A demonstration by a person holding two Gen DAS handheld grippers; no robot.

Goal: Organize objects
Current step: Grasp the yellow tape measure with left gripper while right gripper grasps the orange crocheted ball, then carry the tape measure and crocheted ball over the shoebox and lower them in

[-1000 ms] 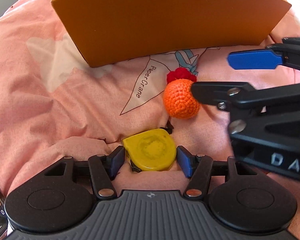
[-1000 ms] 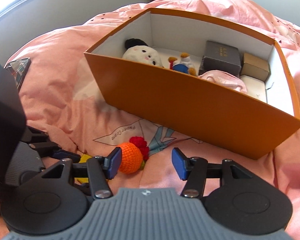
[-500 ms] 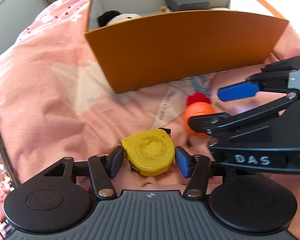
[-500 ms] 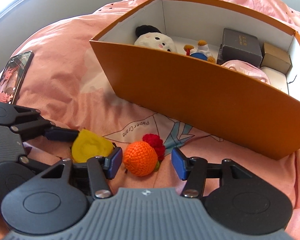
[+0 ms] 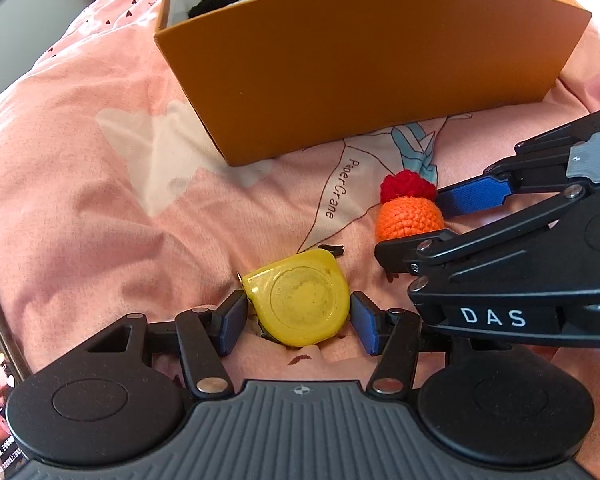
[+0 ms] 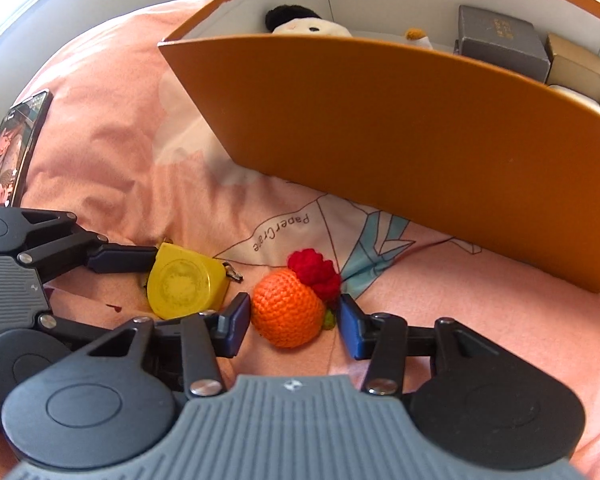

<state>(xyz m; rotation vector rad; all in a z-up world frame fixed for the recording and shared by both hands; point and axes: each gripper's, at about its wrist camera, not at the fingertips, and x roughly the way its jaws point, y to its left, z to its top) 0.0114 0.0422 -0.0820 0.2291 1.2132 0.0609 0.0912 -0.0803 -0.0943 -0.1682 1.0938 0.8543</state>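
A yellow tape measure sits tilted between the pads of my left gripper, which is shut on it just over the pink bedspread. In the right wrist view the tape measure shows at the left with the left gripper's fingers on it. An orange crocheted ball with a red tuft lies on the bedspread between the jaws of my right gripper. Those jaws are closing. The left pad touches the ball and the right pad stands a little off it. The left wrist view shows the ball too.
An open orange box stands just behind, holding a plush toy, a grey case and a tan box. A phone lies on the bedspread at the far left. The two grippers sit close side by side.
My right gripper has sunk down around the orange ball and its jaws have narrowed. My left gripper's pads have closed onto the tape measure, which now sits tilted.
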